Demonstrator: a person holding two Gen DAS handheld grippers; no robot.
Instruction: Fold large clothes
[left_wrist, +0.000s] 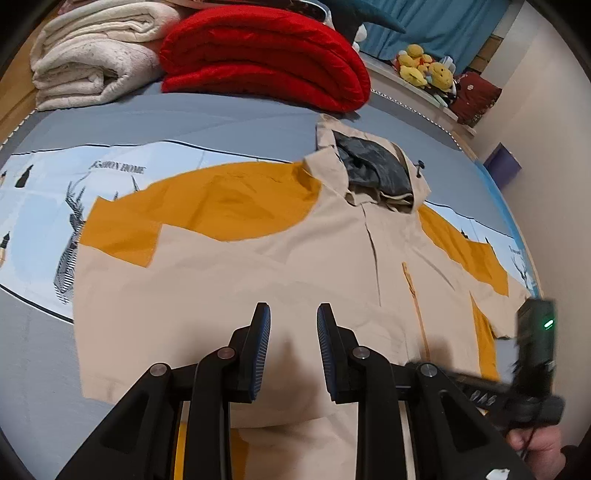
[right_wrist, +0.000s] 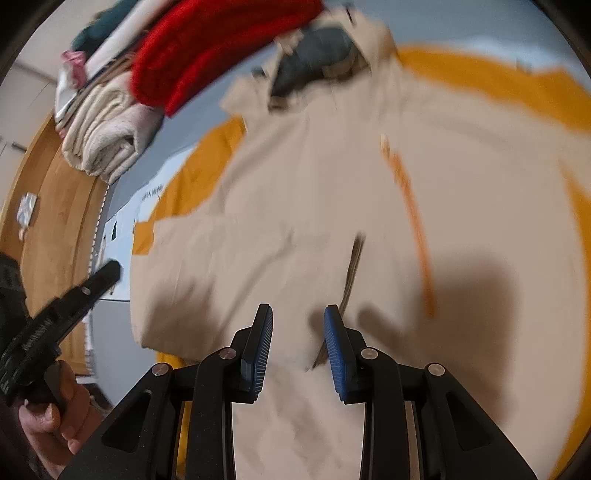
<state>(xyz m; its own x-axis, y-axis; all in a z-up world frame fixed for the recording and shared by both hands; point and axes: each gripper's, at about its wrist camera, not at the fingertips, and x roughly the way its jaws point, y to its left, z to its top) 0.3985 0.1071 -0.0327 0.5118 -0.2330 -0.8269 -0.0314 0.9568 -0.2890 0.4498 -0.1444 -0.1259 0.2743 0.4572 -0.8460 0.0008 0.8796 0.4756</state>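
A beige and orange hooded jacket (left_wrist: 258, 266) lies spread front up on the bed, with its dark-lined hood (left_wrist: 373, 166) at the far end and an orange zip running down the chest. My left gripper (left_wrist: 293, 308) hovers over the lower beige front, open, with only fabric below the gap. In the right wrist view the same jacket (right_wrist: 295, 184) is blurred. My right gripper (right_wrist: 298, 309) stands open just above it, beside a dark pocket slit (right_wrist: 354, 266). Each tool shows at the edge of the other's view, held in a hand (right_wrist: 55, 406).
A folded red blanket (left_wrist: 266, 55) and a folded cream blanket (left_wrist: 92, 55) are stacked at the head of the bed beyond the hood. The printed blue-grey sheet (left_wrist: 37, 206) surrounds the jacket. Yellow plush toys (left_wrist: 424, 68) sit on a ledge at the far right.
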